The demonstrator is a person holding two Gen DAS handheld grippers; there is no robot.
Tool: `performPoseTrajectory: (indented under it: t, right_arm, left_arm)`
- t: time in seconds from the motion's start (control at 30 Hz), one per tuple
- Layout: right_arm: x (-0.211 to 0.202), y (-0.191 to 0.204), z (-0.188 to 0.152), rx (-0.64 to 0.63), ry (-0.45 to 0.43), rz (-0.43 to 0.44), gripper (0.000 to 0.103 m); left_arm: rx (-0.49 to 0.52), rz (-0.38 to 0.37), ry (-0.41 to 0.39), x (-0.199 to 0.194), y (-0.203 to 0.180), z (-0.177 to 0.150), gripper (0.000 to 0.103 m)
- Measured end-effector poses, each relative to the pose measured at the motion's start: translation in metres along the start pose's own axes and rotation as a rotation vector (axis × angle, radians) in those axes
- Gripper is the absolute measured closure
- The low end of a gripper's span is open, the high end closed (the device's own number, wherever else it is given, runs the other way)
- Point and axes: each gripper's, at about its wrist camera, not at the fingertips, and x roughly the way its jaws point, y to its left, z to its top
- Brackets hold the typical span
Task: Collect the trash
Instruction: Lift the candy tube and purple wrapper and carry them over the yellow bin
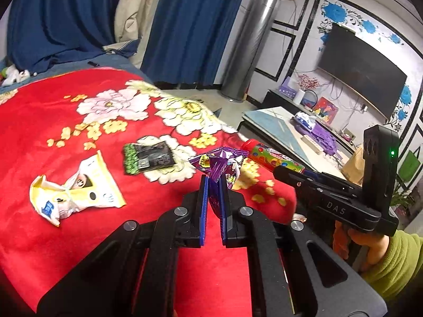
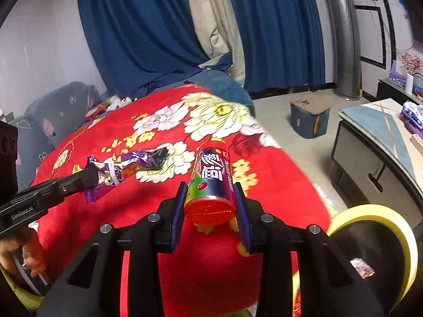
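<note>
Left gripper pinches one crinkly purple foil wrapper above the plush red floral blanket. Right gripper clamps one glossy cylindrical candy tube with red cap. Two flat wrappers lie on the blanket at 10 o'clock of the left gripper: crumpled yellow-white packet, black-green sachet.

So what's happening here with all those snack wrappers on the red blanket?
A person is picking up trash with two grabbers. The left hand-held gripper is shut on a crumpled purple wrapper. The right hand-held gripper is clamped on a colourful candy tube with a red cap. Both are held above the red flowered blanket. A yellow and white wrapper and a black and green packet lie on the blanket, not picked up yet. A bin with a yellow rim sits at the right.
</note>
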Motion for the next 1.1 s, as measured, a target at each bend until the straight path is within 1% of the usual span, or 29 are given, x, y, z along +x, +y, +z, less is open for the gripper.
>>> performPoseTrajectory:
  t: [0.23, 0.4, 0.63, 0.83, 1.1]
  right_arm:
    - [-0.027, -0.022, -0.002, 0.026, -0.036, -0.031, 0.070]
    - [-0.046, -0.041, -0.007, 0.050, -0.056, -0.070, 0.070]
    - [-0.070, -0.069, -0.017, 0.095, -0.075, -0.120, 0.070]
    - [-0.084, -0.086, -0.023, 0.132, -0.090, -0.156, 0.070]
    - [-0.102, -0.109, -0.033, 0.176, -0.111, -0.206, 0.071]
  left_arm:
    - [0.043, -0.029, -0.017, 0.000, -0.024, 0.000, 0.099]
    - [0.074, -0.061, -0.017, 0.002, -0.043, -0.003, 0.099]
    - [0.121, -0.106, -0.007, 0.008, -0.071, -0.009, 0.099]
    - [0.153, -0.126, 0.001, 0.013, -0.089, -0.016, 0.099]
    - [0.200, -0.172, 0.018, 0.022, -0.114, -0.026, 0.099]
